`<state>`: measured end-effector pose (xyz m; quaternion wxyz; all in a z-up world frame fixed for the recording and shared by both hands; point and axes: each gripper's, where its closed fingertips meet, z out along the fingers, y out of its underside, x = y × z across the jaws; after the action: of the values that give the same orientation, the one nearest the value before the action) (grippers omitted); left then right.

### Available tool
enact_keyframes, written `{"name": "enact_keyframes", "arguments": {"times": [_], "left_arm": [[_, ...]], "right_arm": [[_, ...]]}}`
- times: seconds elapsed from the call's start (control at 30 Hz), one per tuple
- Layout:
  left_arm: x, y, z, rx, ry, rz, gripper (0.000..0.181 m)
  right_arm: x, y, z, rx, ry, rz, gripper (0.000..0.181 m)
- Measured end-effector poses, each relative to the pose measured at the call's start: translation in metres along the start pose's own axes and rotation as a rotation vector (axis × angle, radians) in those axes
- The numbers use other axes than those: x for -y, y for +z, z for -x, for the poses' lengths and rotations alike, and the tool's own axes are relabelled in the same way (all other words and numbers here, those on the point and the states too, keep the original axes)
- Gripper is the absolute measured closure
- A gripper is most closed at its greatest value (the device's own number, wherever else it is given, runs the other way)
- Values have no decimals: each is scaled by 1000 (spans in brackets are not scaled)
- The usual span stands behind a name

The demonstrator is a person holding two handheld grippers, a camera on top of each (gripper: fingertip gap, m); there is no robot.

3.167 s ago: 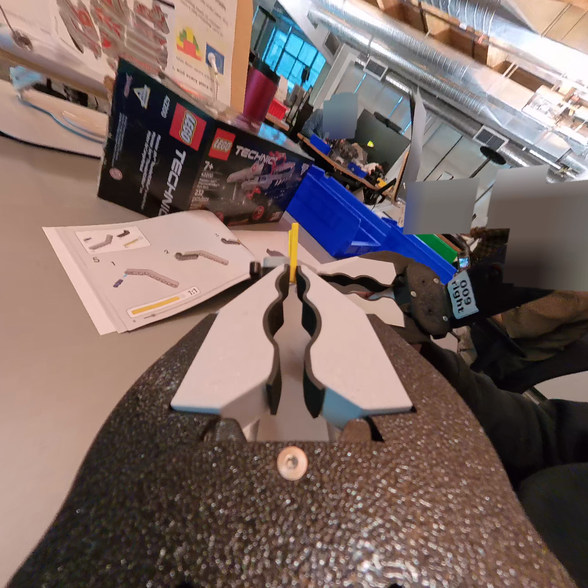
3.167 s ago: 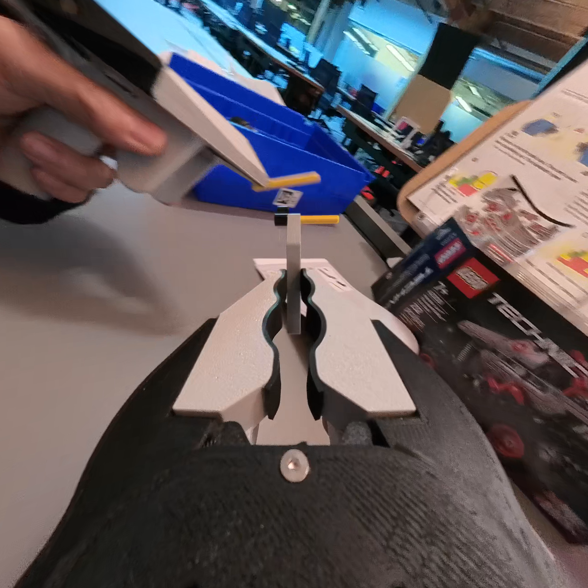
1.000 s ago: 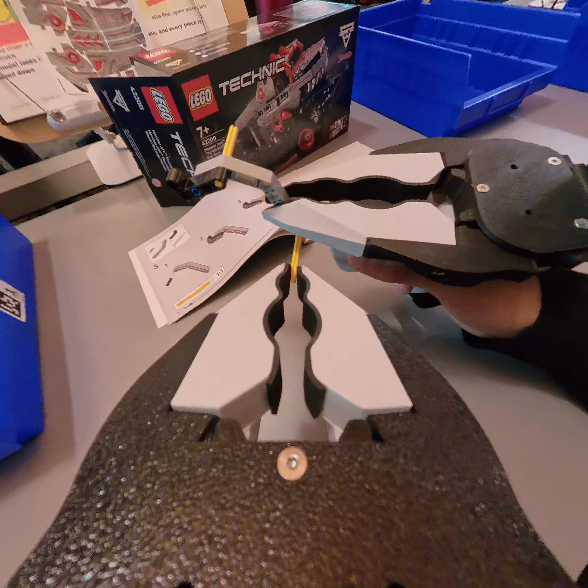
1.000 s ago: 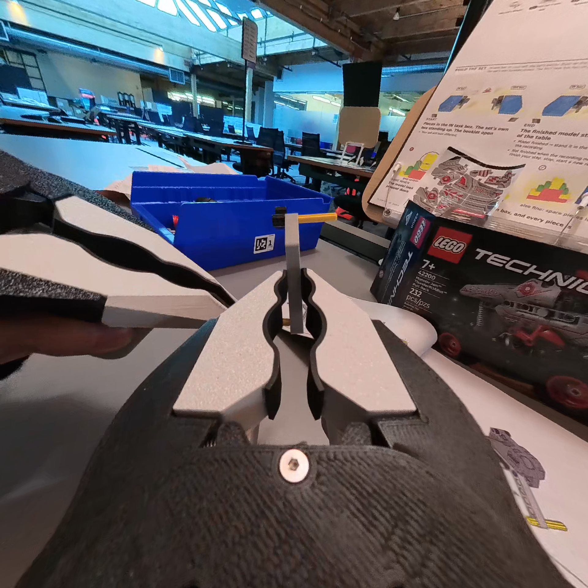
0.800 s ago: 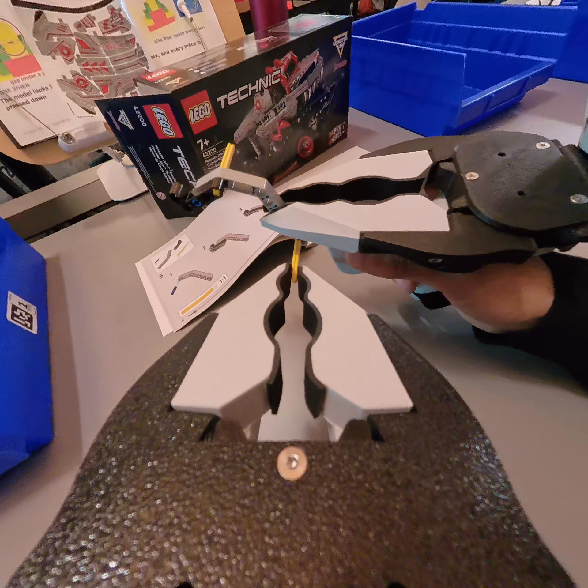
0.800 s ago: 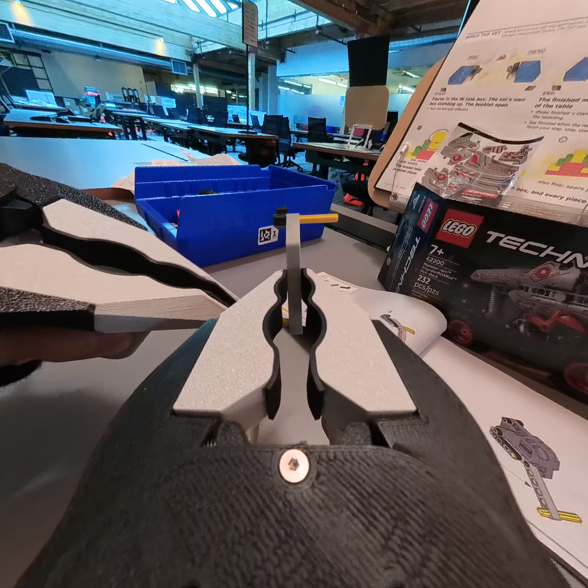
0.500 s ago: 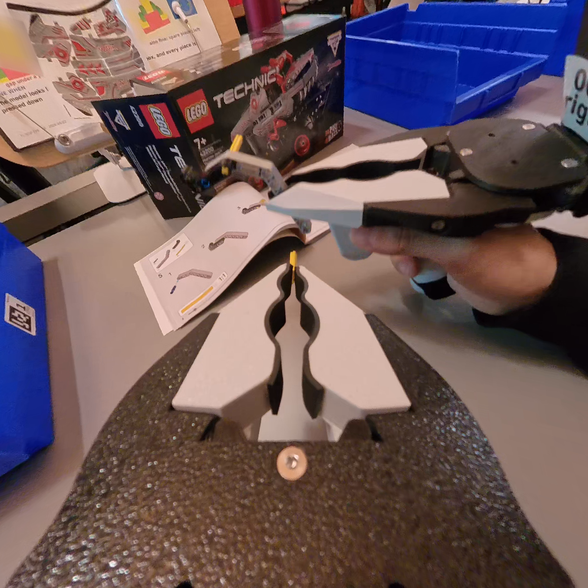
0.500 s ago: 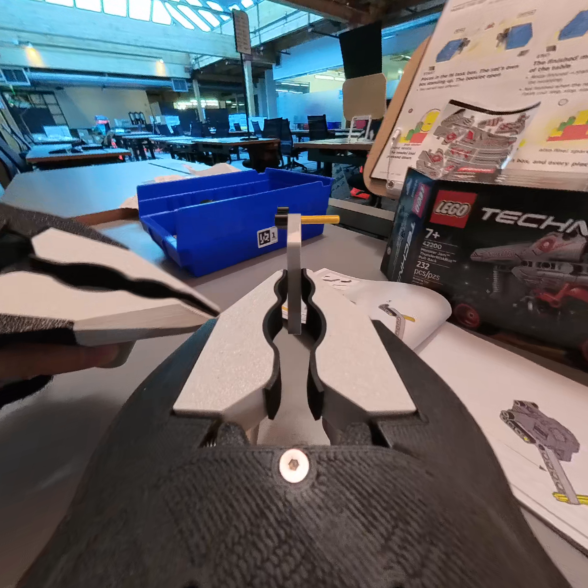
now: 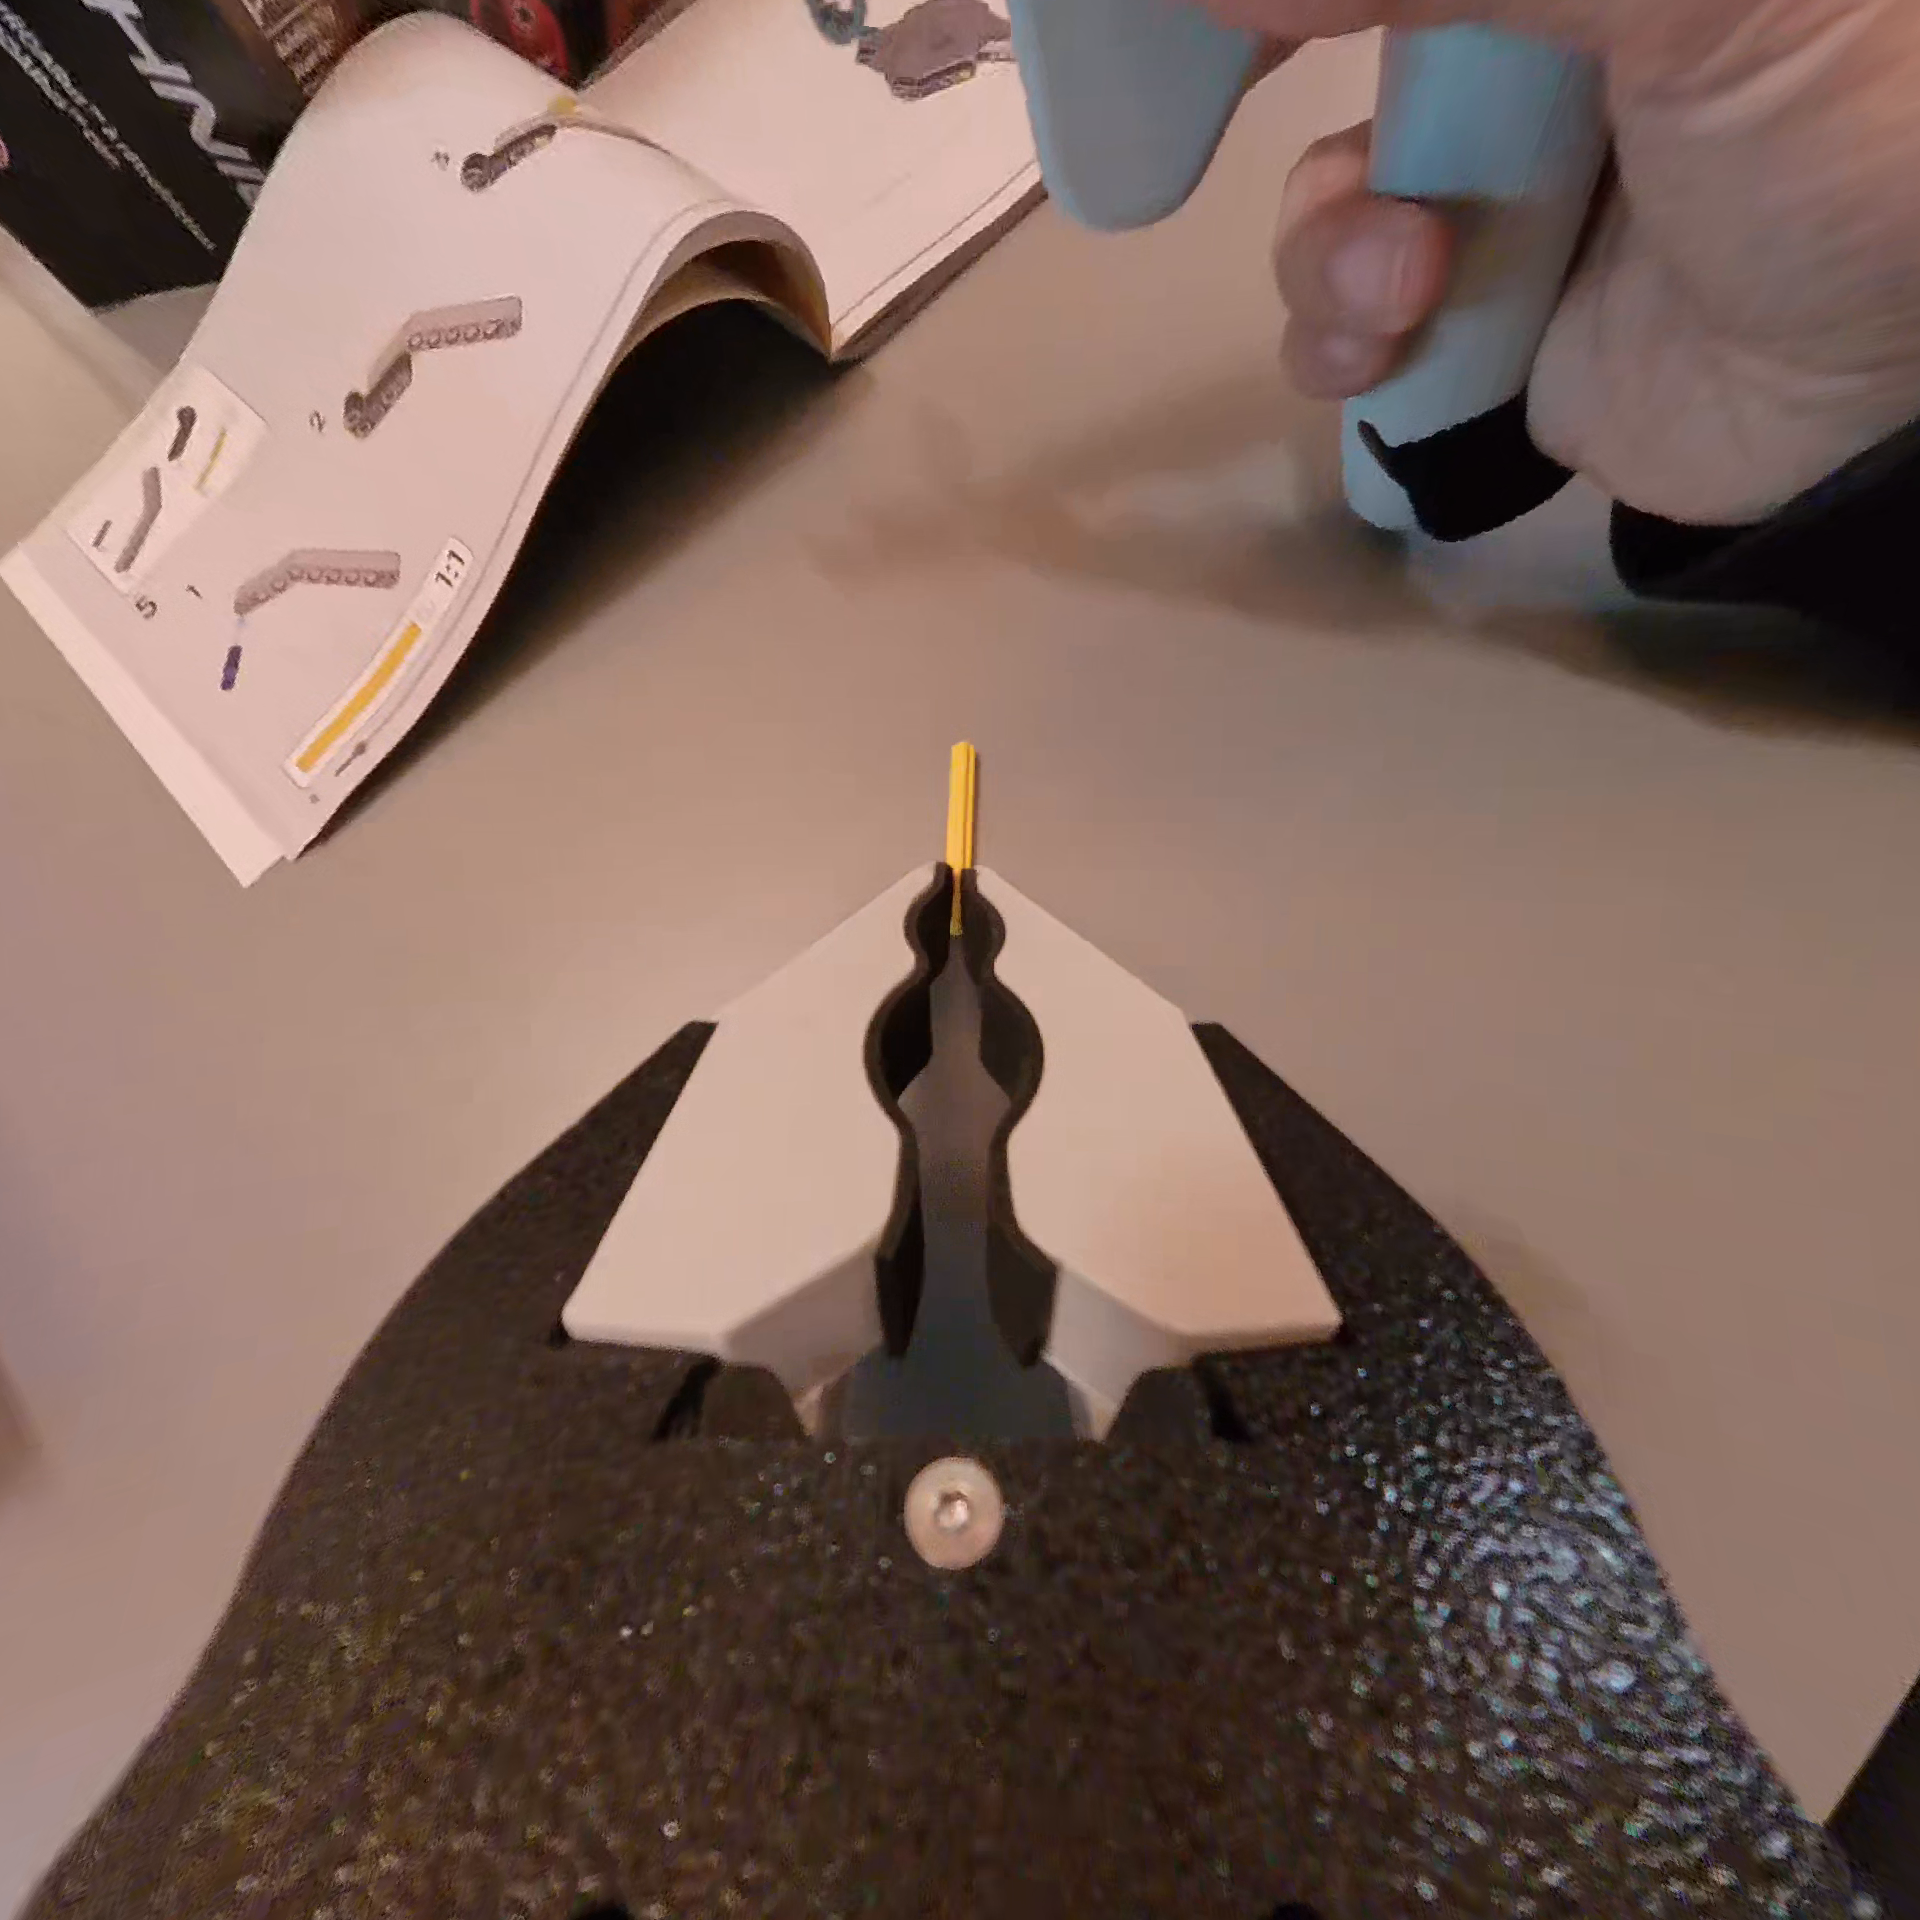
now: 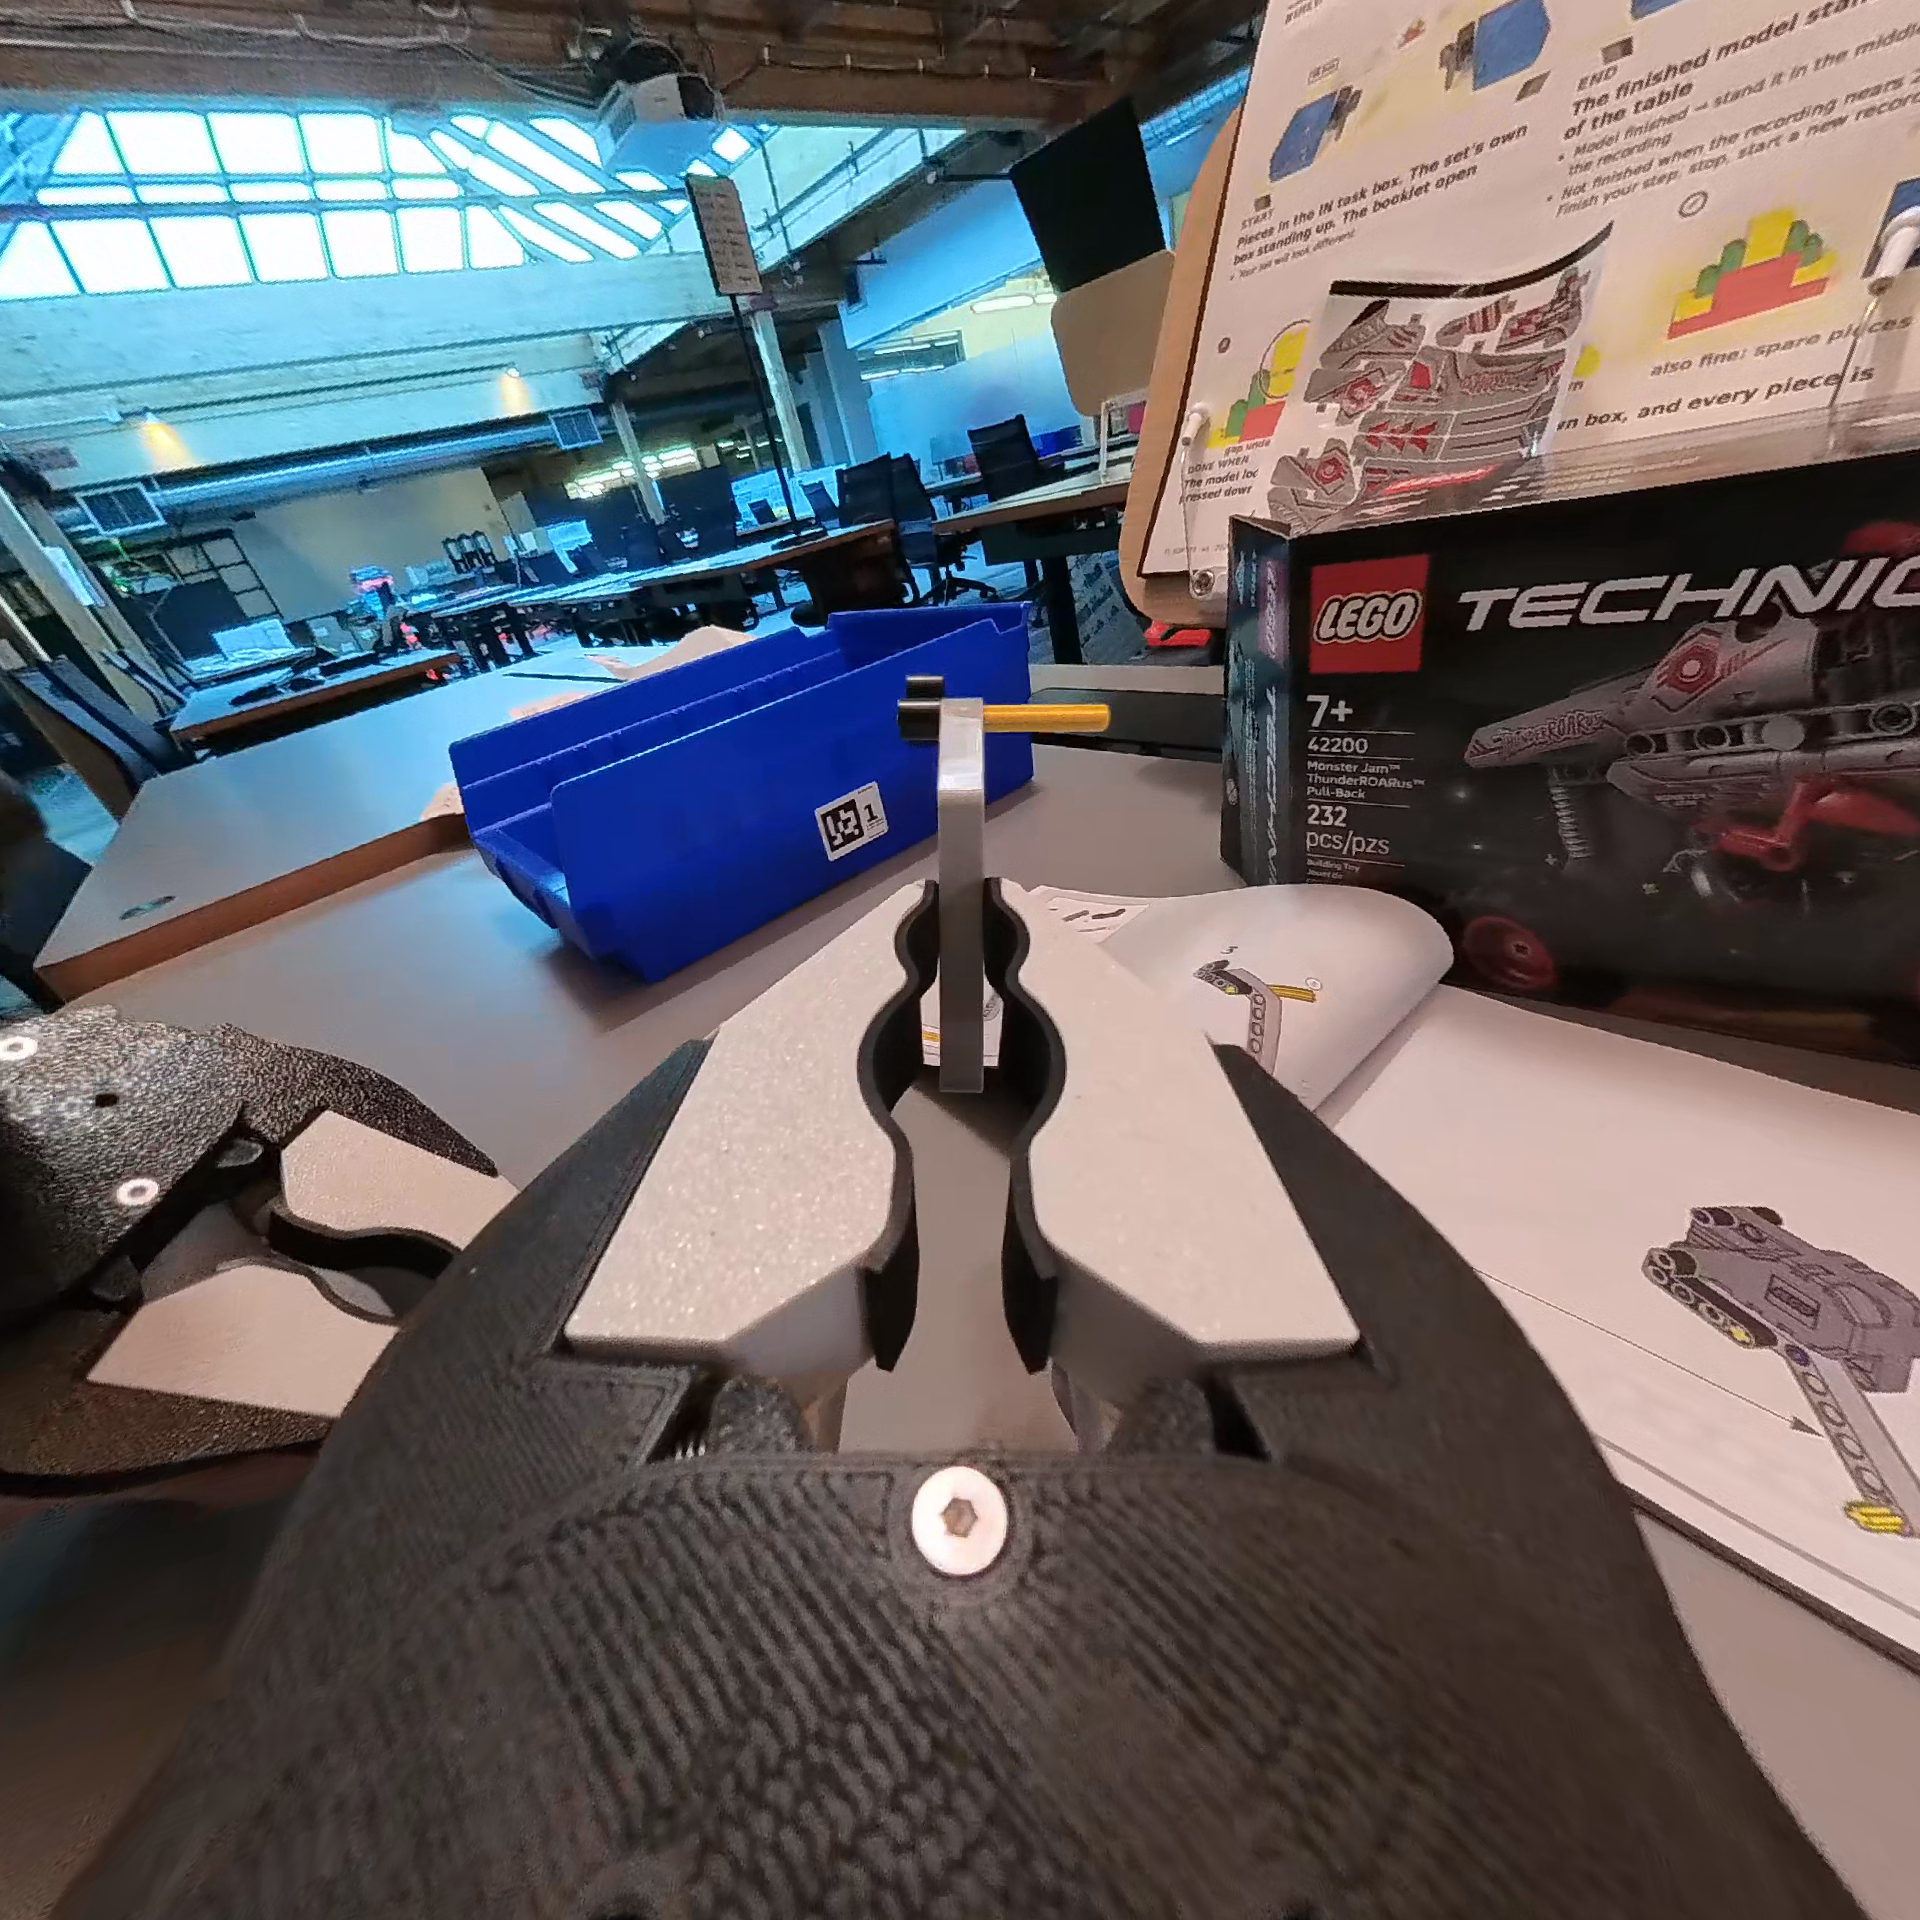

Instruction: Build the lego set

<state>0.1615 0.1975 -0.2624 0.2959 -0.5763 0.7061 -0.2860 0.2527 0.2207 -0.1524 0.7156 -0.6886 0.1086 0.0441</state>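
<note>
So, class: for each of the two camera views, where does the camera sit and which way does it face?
Left wrist view: on the left gripper, facing down at the table; its fingers pinch a yellow axle; a hand shows.
Right wrist view: on the right gripper, facing level across the table toward a blue bin; it grips a grey beam.
Both show the open booklet.

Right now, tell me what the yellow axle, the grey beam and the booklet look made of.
Yellow axle: apparently hard plastic, smooth, with a lengthwise groove. Grey beam: likely moulded plastic, matte with a soft sheen and rounded edges. Booklet: thin printed paper, its pages bowing up at the spine.
</note>
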Motion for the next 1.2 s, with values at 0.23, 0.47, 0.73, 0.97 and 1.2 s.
{"name": "enact_keyframes", "arguments": {"times": [0.23, 0.47, 0.73, 0.97, 1.2], "left_arm": [[0, 0, 0, -5, 13, -2, 181], [-5, -7, -1, -35, 0, -5, 170], [-10, -9, 4, -16, -15, 11, 170], [-1, 3, -2, -65, -37, 19, 180], [24, -8, -1, -6, -30, -91, 180]], "right_arm": [[0, 0, 1, 1, -8, 5, 176], [0, 0, 1, 2, -7, 4, 176], [-1, 0, 3, 13, -2, 6, 176], [1, 0, 6, 83, 145, -31, 176], [5, -1, 7, 165, 334, -83, 176]]}}
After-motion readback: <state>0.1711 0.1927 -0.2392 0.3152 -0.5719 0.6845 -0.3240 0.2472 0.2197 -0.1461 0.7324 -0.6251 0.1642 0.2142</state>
